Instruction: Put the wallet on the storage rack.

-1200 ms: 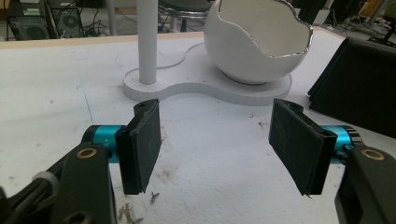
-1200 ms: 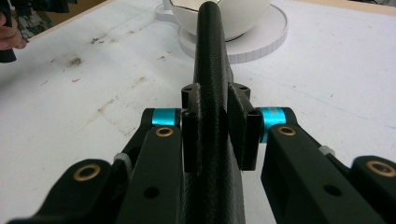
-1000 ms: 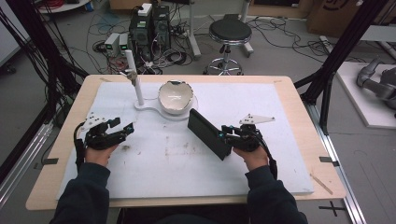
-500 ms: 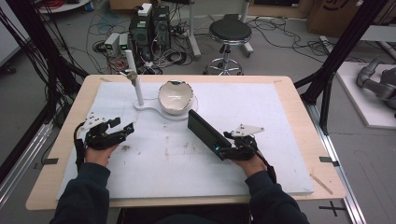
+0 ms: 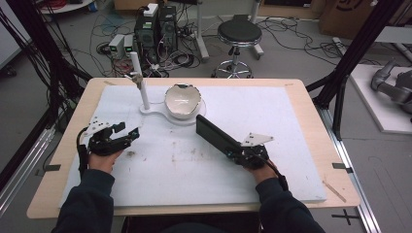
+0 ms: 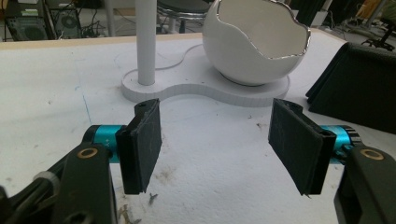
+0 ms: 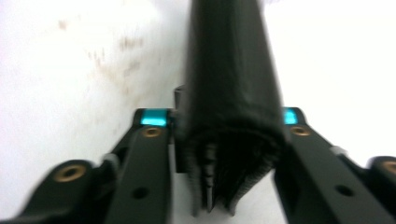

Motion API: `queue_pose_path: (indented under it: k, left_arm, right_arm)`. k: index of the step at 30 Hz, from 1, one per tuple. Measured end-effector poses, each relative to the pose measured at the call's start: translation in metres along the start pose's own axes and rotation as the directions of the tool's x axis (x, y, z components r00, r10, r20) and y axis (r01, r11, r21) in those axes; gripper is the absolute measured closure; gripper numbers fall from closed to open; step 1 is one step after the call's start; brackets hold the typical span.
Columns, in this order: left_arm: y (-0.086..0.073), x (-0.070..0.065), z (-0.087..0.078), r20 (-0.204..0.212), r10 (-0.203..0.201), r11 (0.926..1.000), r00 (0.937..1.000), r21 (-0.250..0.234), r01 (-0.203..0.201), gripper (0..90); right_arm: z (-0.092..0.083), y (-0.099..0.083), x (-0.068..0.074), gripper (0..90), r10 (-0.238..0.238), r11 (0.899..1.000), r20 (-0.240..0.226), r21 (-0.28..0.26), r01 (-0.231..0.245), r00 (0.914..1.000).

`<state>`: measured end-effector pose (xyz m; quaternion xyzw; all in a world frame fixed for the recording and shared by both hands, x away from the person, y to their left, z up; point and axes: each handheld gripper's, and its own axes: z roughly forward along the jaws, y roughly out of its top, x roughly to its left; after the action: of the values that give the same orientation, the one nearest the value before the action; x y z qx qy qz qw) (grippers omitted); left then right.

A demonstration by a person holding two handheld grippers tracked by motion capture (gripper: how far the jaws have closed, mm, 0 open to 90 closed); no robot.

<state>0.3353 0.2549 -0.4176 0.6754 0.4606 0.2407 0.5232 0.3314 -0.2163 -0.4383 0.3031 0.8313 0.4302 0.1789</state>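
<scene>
High view: a black folded case (image 5: pixel 216 136) lies slanted on the white tabletop (image 5: pixel 291 121), its near end in the right gripper (image 5: pixel 241 154).
Left gripper (image 5: pixel 127 134) rests apart at the left, near the egg-shaped bowl (image 5: pixel 182 101). Left gripper view: fingers (image 6: pixel 142 142) spread, nothing between them. Right gripper view: fingers have just been closing and clamp the case (image 7: pixel 231 93) from both sides.

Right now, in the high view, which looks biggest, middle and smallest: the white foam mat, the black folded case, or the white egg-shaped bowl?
1. White foam mat: by far the largest; it covers most of the tabletop.
2. Black folded case: a long slab, held at its near end by the right tool.
3. White egg-shaped bowl: smallest, though not far behind the case.
</scene>
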Motion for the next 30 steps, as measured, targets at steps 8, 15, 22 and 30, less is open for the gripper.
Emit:
queue_pose_path:
  k: [8,15,22,30]
  left_arm:
    - [0.0,0.0,0.0,0.0,0.001,1.0,1.0,0.001,-0.001,34.9]
    - [-0.001,-0.001,0.001,0.003,0.0,1.0,1.0,0.005,0.0,34.9]
    - [-0.001,0.0,0.001,0.002,-0.002,1.0,1.0,0.005,0.002,34.9]
    - [-0.001,0.0,0.001,0.007,-0.004,1.0,1.0,0.003,0.004,34.9]
  right_arm:
    - [-0.026,0.013,-0.01,72.9,0.082,0.977,-0.008,-0.199,-0.082,0.9966]
    - [-0.043,0.027,-0.017,72.9,0.082,0.953,0.002,-0.292,-0.078,0.9966]
    - [-0.052,0.062,-0.021,73.8,-0.034,0.957,0.037,-0.286,0.043,0.9987]
    - [-0.05,0.117,-0.023,74.2,-0.226,0.935,0.032,-0.272,0.227,0.9735]
